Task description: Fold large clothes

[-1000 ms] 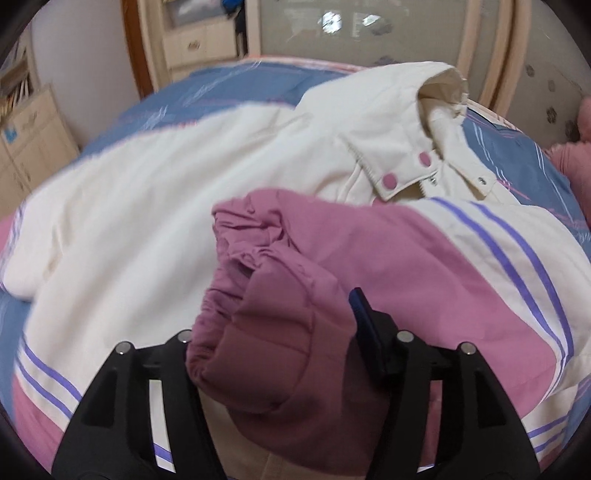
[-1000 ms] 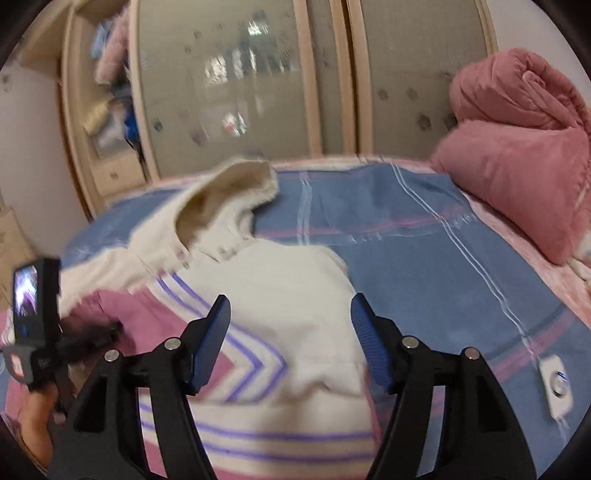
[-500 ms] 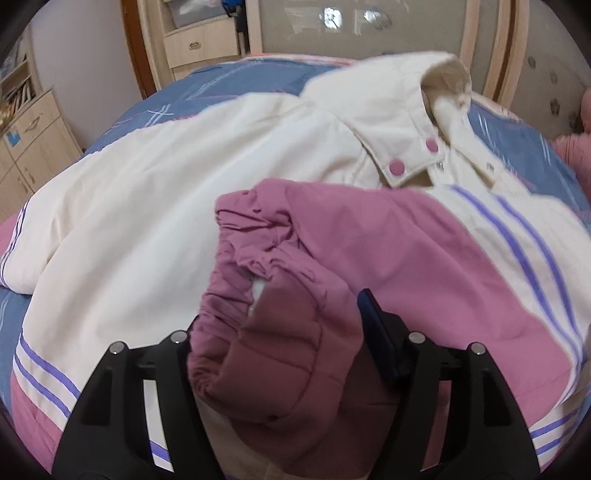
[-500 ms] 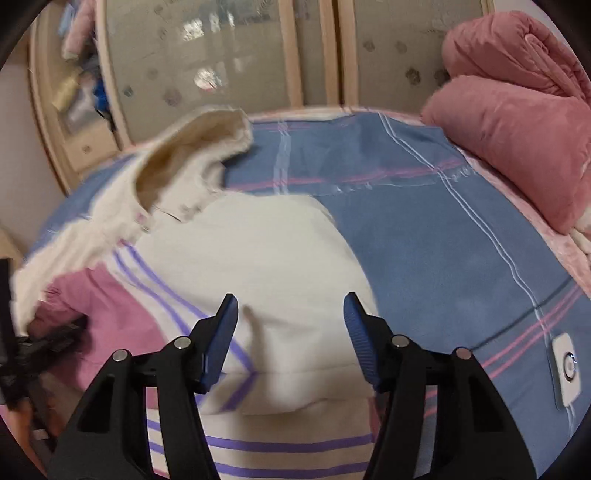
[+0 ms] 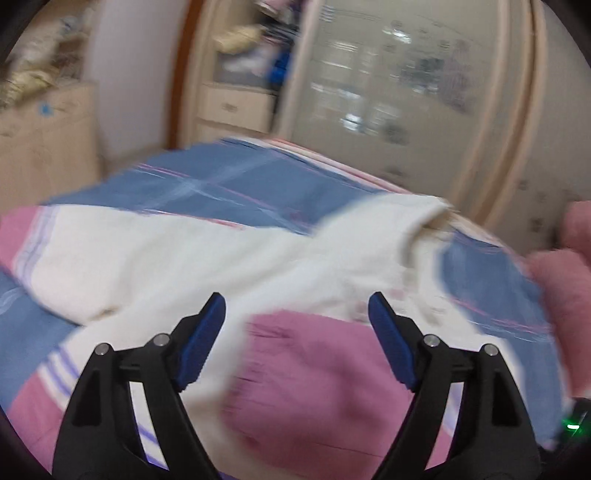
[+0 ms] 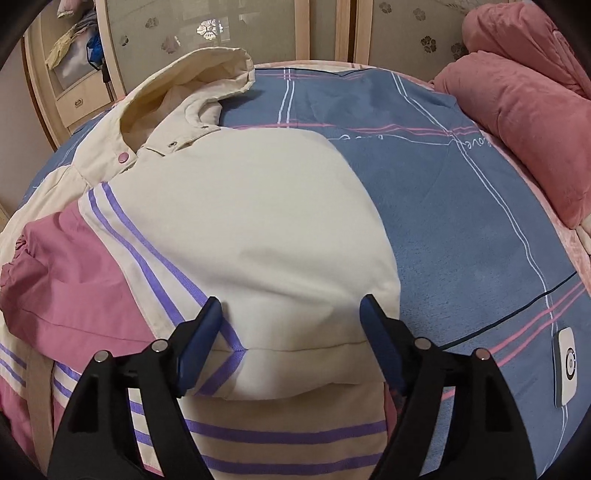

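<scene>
A cream jacket (image 6: 251,229) with pink panels and purple stripes lies spread across the blue checked bedspread (image 6: 461,206), its hood (image 6: 192,85) pointing toward the wardrobe doors (image 6: 321,29) at the far edge of the bed. 1 sleeve is folded across the jacket's front, and its pink cuff (image 6: 22,266) sits bunched near the bed's left edge. The right gripper (image 6: 290,321) hangs low over the folded sleeve's near edge, its jaws opening, the blue pads (image 6: 201,336) straddling cloth without pinching it. The left gripper (image 5: 297,325) sits above the pink sleeve (image 5: 325,373), jaws also opening, nothing caught between them; that view is blurred. Pink bedding (image 6: 528,122) is piled at the right far corner, and a small white remote (image 6: 565,365) rests near the right edge.
</scene>
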The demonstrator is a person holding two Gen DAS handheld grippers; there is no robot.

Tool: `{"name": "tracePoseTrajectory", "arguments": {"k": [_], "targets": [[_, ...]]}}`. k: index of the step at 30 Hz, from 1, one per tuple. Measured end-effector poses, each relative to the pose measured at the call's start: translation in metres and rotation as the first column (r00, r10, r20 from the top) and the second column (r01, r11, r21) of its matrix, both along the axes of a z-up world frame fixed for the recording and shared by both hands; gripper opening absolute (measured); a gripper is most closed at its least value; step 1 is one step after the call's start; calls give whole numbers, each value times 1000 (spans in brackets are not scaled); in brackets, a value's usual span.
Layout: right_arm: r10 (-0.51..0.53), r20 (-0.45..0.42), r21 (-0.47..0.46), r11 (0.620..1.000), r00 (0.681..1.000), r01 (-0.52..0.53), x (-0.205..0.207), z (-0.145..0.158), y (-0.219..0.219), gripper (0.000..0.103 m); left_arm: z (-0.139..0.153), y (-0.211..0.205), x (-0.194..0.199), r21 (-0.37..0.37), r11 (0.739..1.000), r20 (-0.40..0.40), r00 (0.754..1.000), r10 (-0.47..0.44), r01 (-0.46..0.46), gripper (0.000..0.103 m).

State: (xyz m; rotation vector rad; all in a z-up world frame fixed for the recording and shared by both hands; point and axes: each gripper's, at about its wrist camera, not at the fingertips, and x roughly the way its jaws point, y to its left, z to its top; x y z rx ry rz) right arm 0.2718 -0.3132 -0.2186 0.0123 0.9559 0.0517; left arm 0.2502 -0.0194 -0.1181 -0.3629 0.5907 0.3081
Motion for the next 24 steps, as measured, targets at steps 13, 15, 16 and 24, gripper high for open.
{"name": "tracePoseTrajectory", "arguments": {"k": [13, 15, 16, 24], "targets": [[-91, 3, 19, 996, 996, 91, 11, -9, -17, 71, -106, -62, 66, -64, 960, -376, 884, -277, 273, 10], [-91, 7, -1, 996, 996, 91, 12, -9, -14, 71, -104, -63, 68, -57, 961, -389, 880, -271, 271, 10], [-88, 11, -4, 996, 996, 88, 12, -10, -13, 72, -100, -66, 68, -42, 963, -392, 882, -262, 267, 10], [-122, 67, 78, 990, 990, 117, 9, 2, -27, 73, -54, -100, 59, 108, 924, -254, 908, -332, 368, 49]]}}
